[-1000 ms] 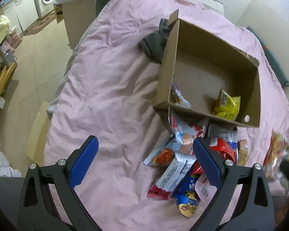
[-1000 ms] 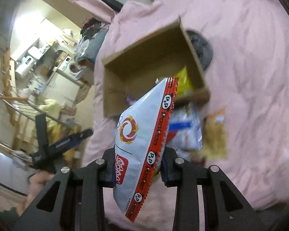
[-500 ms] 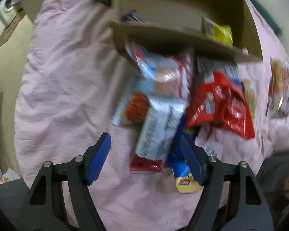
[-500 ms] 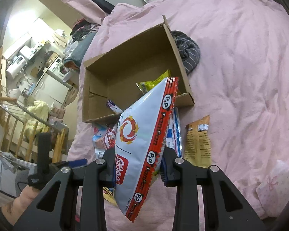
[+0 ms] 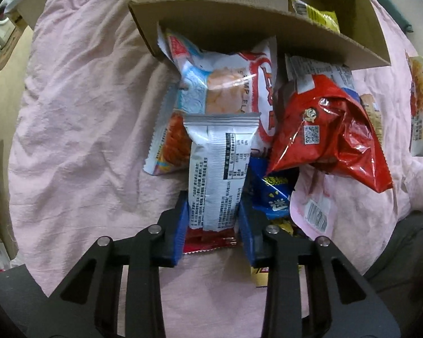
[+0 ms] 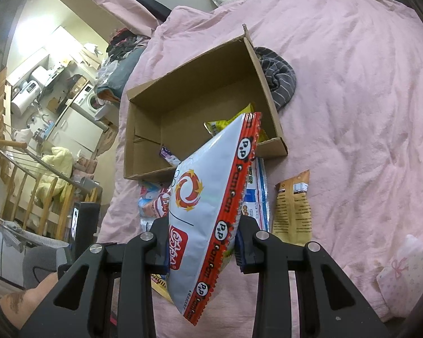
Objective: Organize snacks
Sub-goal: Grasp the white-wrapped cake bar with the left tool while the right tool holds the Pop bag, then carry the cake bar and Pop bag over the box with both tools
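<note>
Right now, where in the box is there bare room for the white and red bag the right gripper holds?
The cardboard box has bare floor across its middle and far side. Its near right corner holds the yellow packet, the near wall a small purple packet. Just outside the near wall, the snack pile is crowded.

Pink bedspread, striped grey garment, white washing machine, wooden railing

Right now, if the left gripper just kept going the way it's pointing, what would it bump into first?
The left gripper points steeply down at the snack heap. Its jaws, just closing, already flank the silver packet, so it would push into that packet and the red wrapper beneath, probably then the pink bedding.
</note>
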